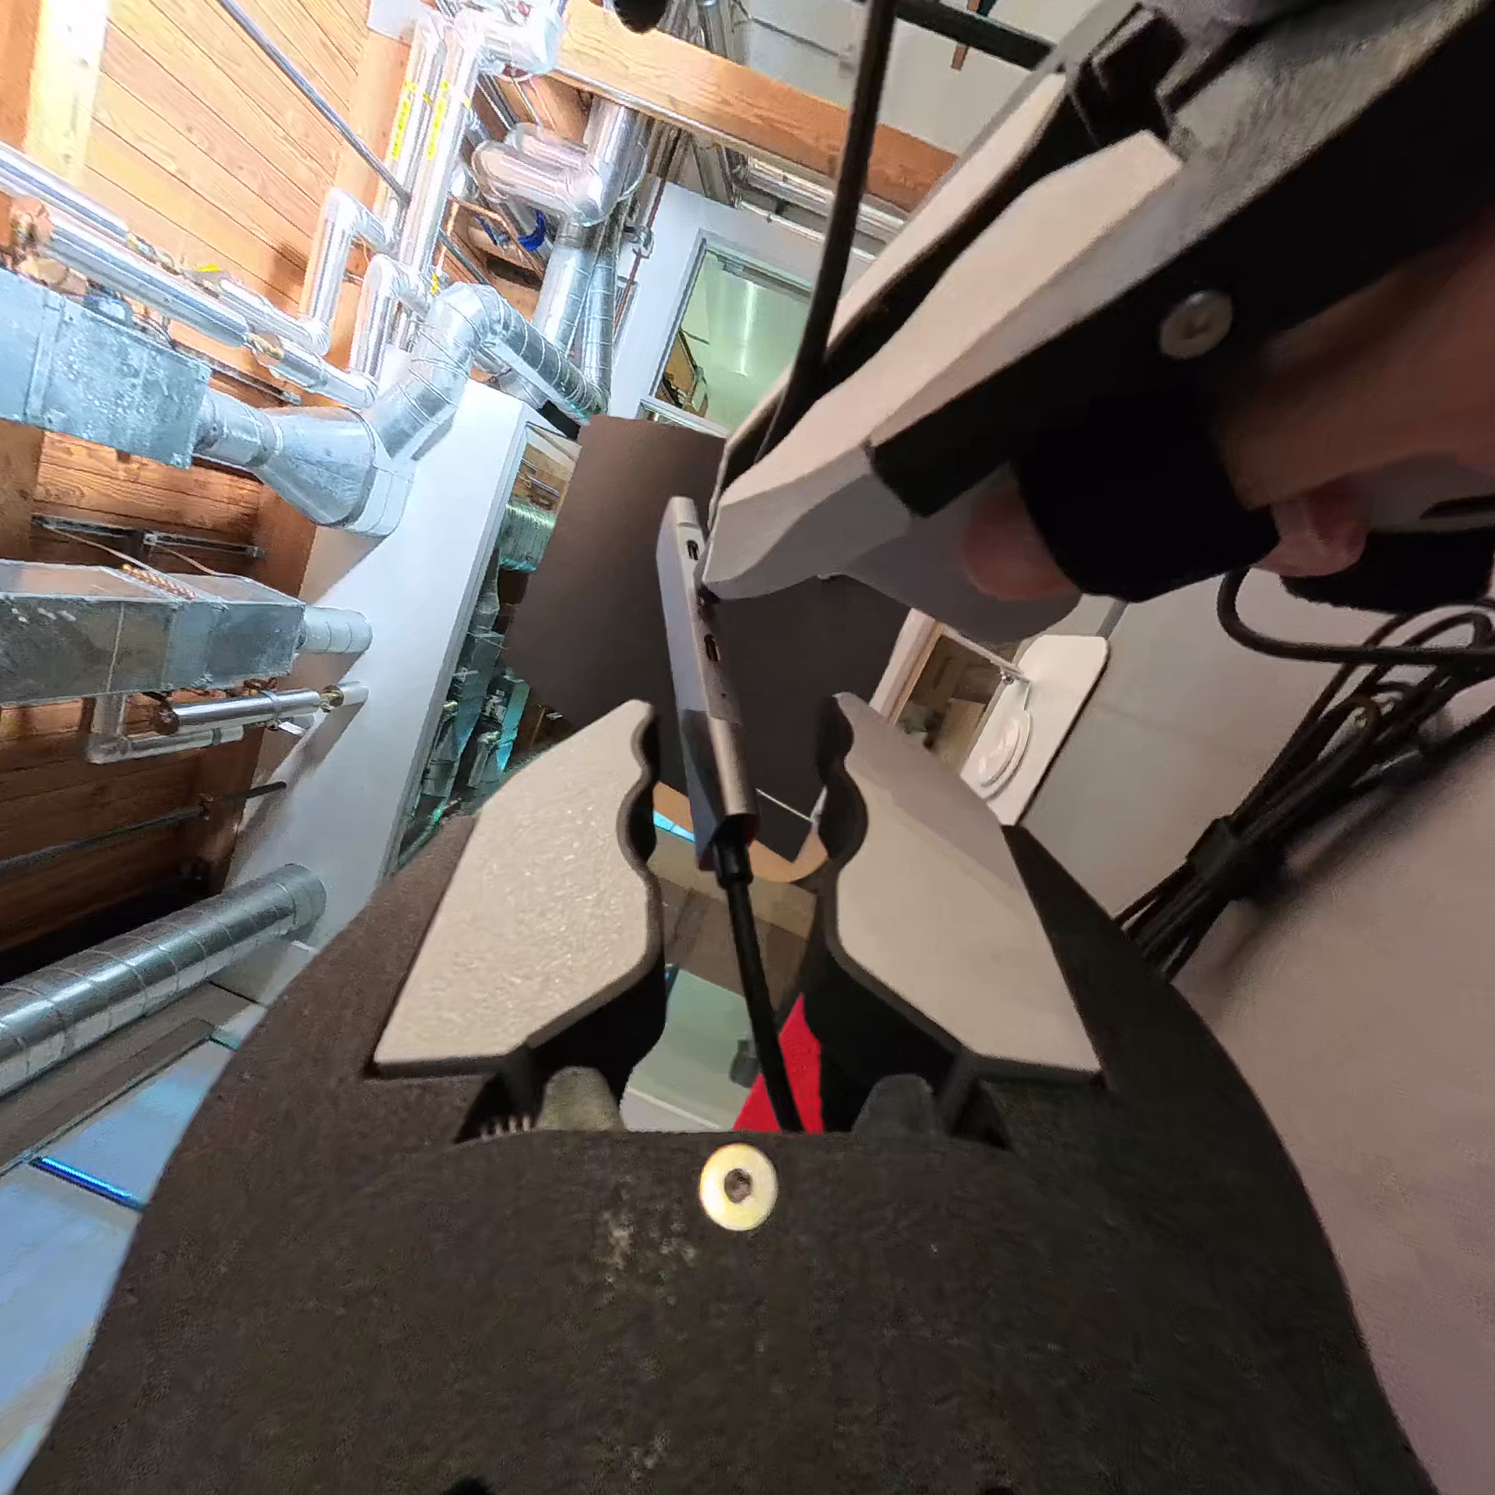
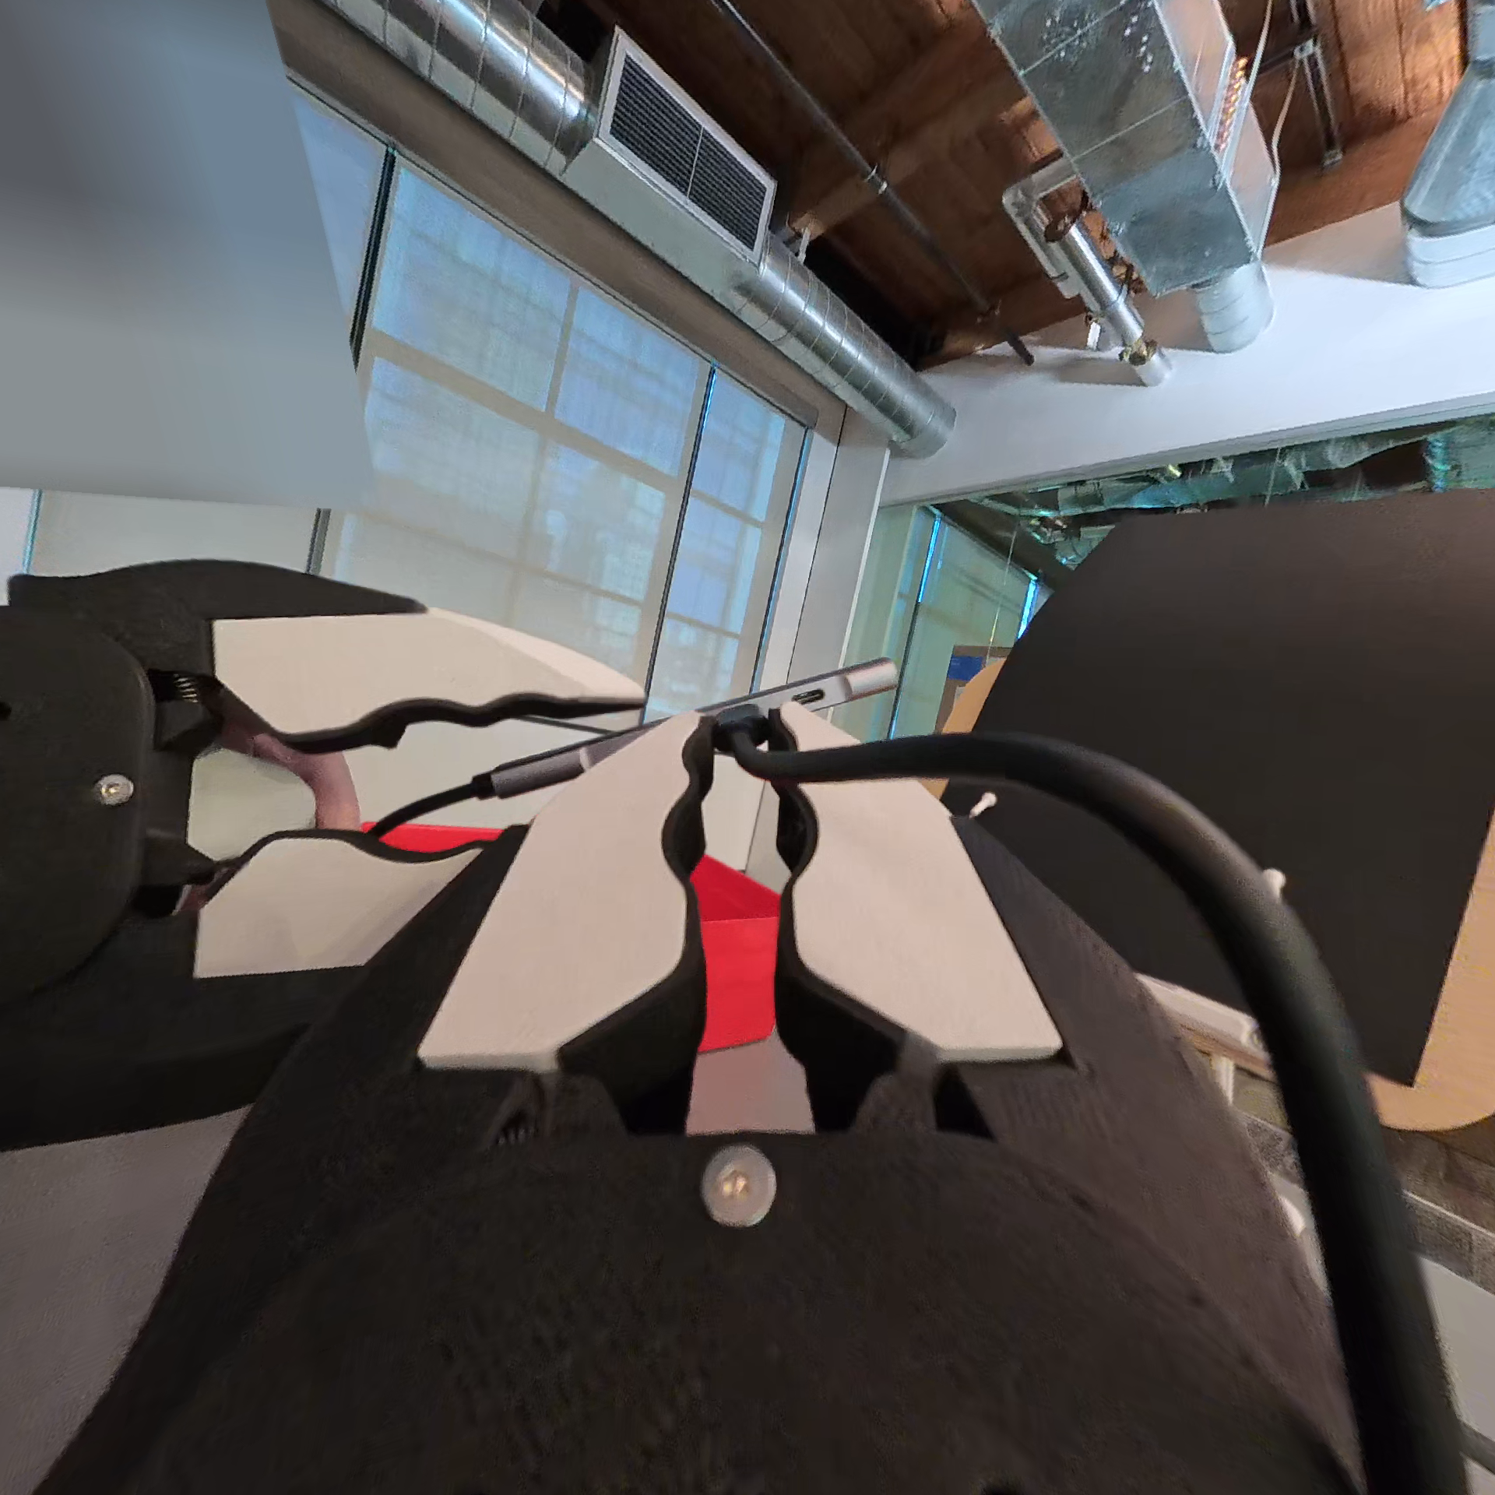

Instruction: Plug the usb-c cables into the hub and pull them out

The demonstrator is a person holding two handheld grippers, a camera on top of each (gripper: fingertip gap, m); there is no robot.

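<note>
We can read no text, brand, number or sign here. Small yellow marking strips [image 1: 421,121] run along the silver insulated pipes in the upper left of the left wrist view, yet their characters are too small and blurred for us to make out. At right of centre in the right wrist view, a blue panel [image 2: 967,667] stands behind the glass, and we cannot tell whether it carries any writing.
</note>
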